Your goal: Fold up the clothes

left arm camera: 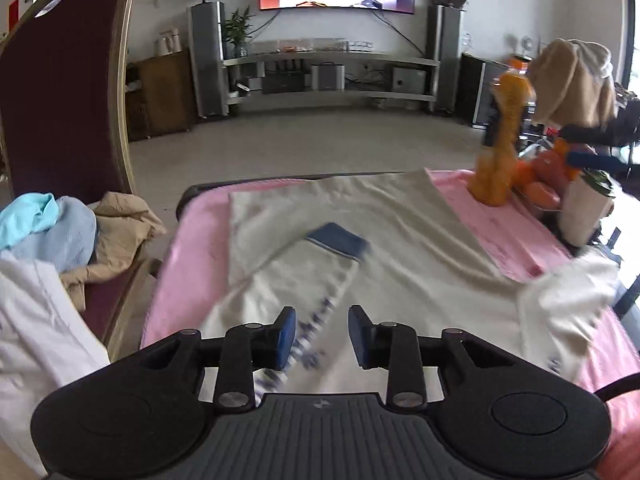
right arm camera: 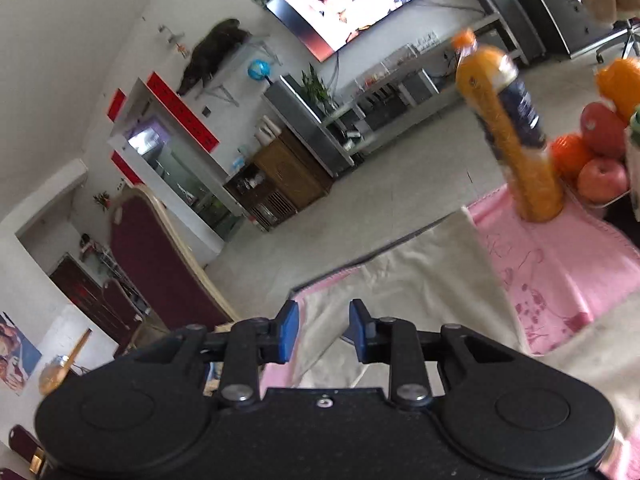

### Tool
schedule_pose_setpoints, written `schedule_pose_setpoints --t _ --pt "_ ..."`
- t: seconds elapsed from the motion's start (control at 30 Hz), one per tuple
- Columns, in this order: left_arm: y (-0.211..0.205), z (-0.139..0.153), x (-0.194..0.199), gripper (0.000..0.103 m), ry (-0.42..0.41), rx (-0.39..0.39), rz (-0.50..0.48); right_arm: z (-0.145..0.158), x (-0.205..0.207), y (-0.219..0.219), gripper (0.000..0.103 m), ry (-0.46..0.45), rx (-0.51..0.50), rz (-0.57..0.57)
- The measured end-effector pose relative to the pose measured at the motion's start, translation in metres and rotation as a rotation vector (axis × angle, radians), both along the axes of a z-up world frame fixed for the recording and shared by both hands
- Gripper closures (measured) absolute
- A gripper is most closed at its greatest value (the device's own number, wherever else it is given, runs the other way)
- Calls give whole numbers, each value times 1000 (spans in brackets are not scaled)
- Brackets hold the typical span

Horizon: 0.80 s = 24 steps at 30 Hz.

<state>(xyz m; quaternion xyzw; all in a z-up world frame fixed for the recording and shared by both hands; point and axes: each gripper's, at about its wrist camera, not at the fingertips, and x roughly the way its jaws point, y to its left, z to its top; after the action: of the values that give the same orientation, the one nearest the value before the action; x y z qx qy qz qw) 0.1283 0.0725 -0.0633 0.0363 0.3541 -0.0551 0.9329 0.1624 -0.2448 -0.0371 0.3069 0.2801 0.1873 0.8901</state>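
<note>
Both grippers, left (left arm camera: 322, 330) and right (right arm camera: 324, 330), gape empty over the cream blue-cuffed garment (left arm camera: 400, 240) spread on the pink tablecloth (left arm camera: 180, 260); a careless swing could topple the tall orange juice bottle (left arm camera: 502, 136).

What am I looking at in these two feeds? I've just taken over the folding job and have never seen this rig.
Each picture comes from a fisheye camera on a handheld gripper, looking forward along its two blue-padded fingers; a person carries one in each hand. The left gripper and the right gripper are both open and hold nothing. Below them a cream garment with a blue cuff lies spread on a pink cloth covering the table. At the table's far right corner stand an orange drink bottle and some fruit. More clothes are heaped on the chair to the left. The right view is tilted, so the room looks slanted.
</note>
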Motion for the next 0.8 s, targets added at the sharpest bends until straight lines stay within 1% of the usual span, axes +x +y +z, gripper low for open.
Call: schedule_pose_setpoints --t 0.07,0.17,0.23,0.27,0.3,0.37,0.43,0.53,0.6,0.67,0.73,0.8 --pt "-3 -17 23 75 40 5 -4 -29 23 12 76 76 -19 19" --pt "-8 -40 56 76 114 12 -22 -86 56 25 76 263 -20 50" --pt "-20 -52 83 76 160 34 -47 -111 70 27 76 391 -25 54" --pt "-27 -56 97 75 168 52 -55 -124 77 28 76 454 -27 56" --pt "-34 -60 110 75 178 67 -59 -126 77 25 75 461 -24 42" --pt "-44 -69 131 72 199 84 -60 -130 76 20 68 475 -19 13" --pt "-54 -77 151 72 221 101 -61 -134 75 15 58 493 -6 -20" --pt "-69 -90 182 72 253 127 -62 -145 75 5 57 553 -6 -77" --pt "-79 -99 203 72 275 144 -63 -153 82 1 57 586 -14 -102" --pt "-89 -108 219 70 289 174 -71 -156 82 -6 56 605 -3 -118" --pt "-97 -112 221 70 258 230 -94 -159 84 -11 55 618 17 -133" --pt "-99 -113 222 70 243 243 -102 -159 83 -16 54 624 45 -141"
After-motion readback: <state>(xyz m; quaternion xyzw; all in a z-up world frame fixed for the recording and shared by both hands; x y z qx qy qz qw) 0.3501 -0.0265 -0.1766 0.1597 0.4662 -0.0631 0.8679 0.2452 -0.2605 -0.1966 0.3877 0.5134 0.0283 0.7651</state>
